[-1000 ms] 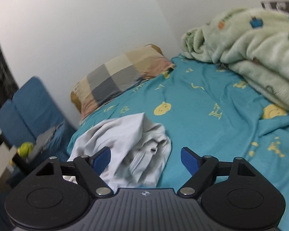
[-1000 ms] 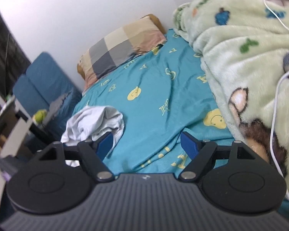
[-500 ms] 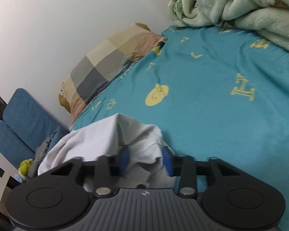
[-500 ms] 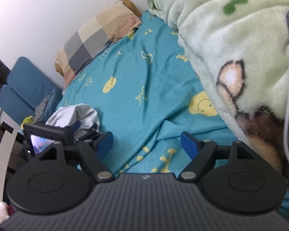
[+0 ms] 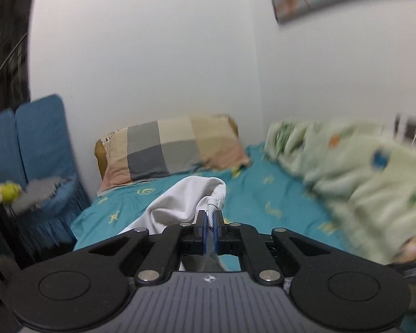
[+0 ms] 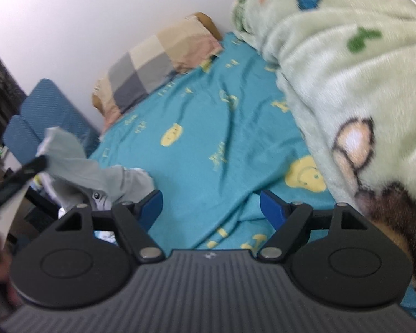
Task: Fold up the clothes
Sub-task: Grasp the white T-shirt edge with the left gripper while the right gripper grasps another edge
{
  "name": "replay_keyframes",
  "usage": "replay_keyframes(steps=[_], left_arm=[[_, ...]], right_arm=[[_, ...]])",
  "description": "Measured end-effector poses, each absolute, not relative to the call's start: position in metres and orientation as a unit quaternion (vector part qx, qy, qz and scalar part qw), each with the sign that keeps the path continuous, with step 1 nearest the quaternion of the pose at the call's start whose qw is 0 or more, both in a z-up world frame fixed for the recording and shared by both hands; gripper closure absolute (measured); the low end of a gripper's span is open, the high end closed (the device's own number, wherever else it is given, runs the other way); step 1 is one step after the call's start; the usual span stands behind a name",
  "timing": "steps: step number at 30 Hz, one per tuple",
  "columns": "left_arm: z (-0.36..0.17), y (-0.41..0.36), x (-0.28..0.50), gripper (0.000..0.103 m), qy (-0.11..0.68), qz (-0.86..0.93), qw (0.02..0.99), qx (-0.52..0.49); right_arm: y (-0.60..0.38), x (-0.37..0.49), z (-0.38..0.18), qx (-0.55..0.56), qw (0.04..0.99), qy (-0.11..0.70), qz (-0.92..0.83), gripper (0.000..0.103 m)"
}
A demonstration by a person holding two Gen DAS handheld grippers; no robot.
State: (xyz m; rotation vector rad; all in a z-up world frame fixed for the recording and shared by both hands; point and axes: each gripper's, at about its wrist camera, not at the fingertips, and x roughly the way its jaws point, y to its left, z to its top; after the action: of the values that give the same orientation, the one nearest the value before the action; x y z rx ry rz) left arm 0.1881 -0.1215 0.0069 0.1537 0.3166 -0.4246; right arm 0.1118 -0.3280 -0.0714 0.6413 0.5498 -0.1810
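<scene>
1. Clearly, the white garment (image 5: 180, 202) is pinched at a bunched, ribbed edge by the left claw (image 5: 210, 222), whose jaws are clenched on the cloth; the rest hangs limp toward the near left edge of the bed.
2. By contrast, the right claw (image 6: 210, 205) is released, jaws wide apart, and nothing is held between them; it hovers above the teal sheet (image 6: 208, 127).
3. The garment (image 6: 77, 161) is judged light, soft and floppy, so a 2nd hold on a hem or shoulder seam would be needed to spread it flat.
4. The sheet is wrinkled and yielding, so creases may be carried into any fold.
5. A checked pillow (image 5: 169, 152) lies at the wall, and a fleecy green blanket (image 6: 346, 50) is heaped along the right, leaving the middle for folding.
</scene>
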Motion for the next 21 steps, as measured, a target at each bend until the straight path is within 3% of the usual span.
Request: replay_keyframes(steps=[5,16,21], left_arm=[[0.038,-0.04,0.122,0.098,0.15,-0.195,0.969,-0.023],[-0.015,0.093,0.116,0.098,0.193,-0.136,0.959,-0.155],[-0.034,0.113,0.128,0.097,0.204,-0.125,0.954,-0.18]], right_arm=[[-0.306,0.104,-0.058,0.28,0.925,0.255,-0.044,0.023],[-0.194,0.116,-0.065,0.15,0.924,0.335,0.107,0.024],[-0.148,0.144,-0.094,0.093,0.914,0.382,0.105,0.025]])
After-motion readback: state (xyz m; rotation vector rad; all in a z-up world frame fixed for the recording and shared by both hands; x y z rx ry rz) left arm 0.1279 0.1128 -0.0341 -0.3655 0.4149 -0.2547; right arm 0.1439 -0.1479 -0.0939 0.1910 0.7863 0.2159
